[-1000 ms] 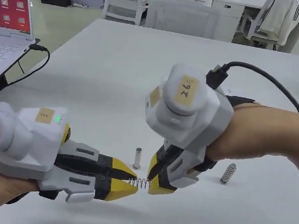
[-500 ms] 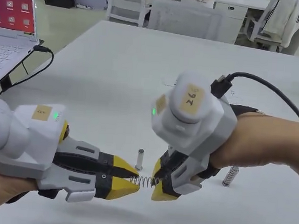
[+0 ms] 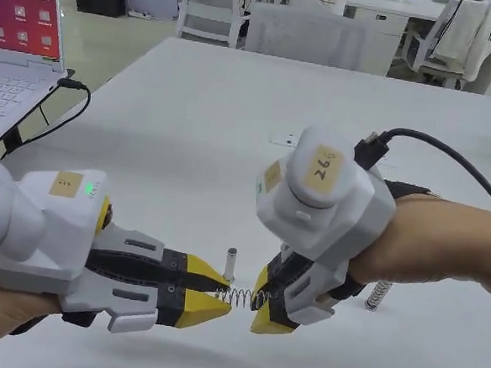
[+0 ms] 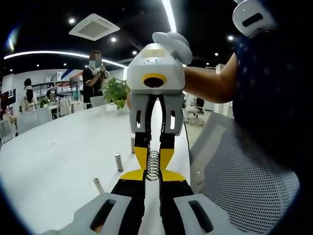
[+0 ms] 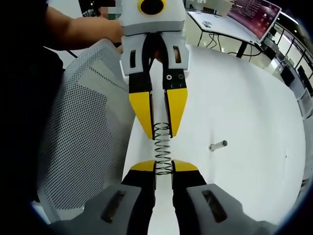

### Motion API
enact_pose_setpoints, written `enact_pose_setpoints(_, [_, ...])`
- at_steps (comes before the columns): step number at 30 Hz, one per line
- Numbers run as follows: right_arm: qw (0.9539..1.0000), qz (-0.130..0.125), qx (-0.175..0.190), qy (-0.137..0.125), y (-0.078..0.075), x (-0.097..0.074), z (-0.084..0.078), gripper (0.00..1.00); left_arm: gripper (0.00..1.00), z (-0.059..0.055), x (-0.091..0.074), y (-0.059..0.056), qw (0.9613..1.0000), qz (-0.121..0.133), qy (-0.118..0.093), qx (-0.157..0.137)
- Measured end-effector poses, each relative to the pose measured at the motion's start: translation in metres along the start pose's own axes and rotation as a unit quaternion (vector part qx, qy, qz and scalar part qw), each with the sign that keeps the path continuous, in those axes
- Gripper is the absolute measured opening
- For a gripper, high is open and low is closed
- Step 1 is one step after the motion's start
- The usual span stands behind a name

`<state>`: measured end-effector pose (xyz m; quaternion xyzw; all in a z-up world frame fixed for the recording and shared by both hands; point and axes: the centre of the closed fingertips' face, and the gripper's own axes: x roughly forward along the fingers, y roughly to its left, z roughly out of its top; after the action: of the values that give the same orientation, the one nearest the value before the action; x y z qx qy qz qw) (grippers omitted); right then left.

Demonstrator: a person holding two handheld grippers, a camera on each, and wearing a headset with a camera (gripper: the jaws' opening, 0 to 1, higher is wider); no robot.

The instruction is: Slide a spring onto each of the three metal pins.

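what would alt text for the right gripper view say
A coil spring is held between two yellow-tipped tools: the right tool at the bottom grips one end, the left tool from the top grips the other. A metal pin sits on the white table to the right.

A thin coiled steel spring spans between the tips of the left gripper and the right gripper, just above the white table. A short silver metal pin stands on the table just behind it. Another coiled silver spring is on the table to the right gripper's right, and an open white laptop lies far left.
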<state>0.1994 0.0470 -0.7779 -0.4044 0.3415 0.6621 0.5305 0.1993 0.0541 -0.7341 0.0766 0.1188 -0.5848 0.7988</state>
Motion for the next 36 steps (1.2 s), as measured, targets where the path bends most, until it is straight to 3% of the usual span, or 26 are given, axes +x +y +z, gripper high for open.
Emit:
enact_pose_setpoints(9, [0.9999, -0.008, 0.003, -0.008, -0.002, -0.005, 0.004, 0.09, 0.02, -0.001, -0.001, 0.002, 1.0, 0.006, 0.001, 0.0])
enact_pose_setpoints(23, [0.9997, -0.007, -0.001, -0.024, -0.001, -0.015, 0.018, 0.09, 0.02, -0.014, 0.006, -0.001, 0.9995, -0.002, 0.03, 0.007])
enact_pose_setpoints(36, [0.9994, -0.006, -0.012, -0.033, 0.002, -0.017, 0.034, 0.09, 0.02, -0.015, 0.007, -0.001, 0.9995, -0.006, 0.031, 0.009])
